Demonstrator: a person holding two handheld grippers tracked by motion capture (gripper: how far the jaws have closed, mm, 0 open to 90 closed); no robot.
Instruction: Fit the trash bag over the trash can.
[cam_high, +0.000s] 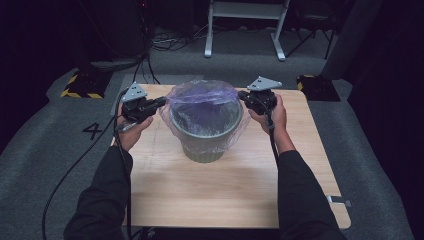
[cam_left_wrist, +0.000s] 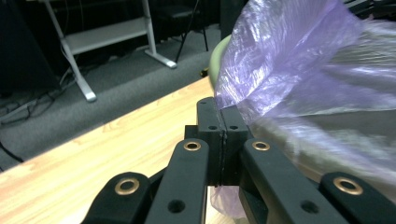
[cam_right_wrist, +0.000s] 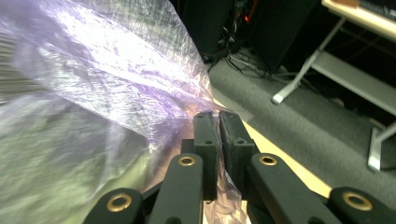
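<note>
1. On the wooden table (cam_high: 210, 195), a green bin (cam_high: 204, 150) is standing near the far edge, a purple plastic bag (cam_high: 202, 95) draping its rim.
2. Left gripper (cam_high: 162, 102) is pinching the bag's left edge, jaws closed.
3. Right gripper (cam_high: 242, 95) is clamping the right edge, film running between its nearly closed jaws.

A light wooden table (cam_high: 225, 185) carries 1 green bin (cam_high: 204, 145), apparently lined with purple plastic.
</note>
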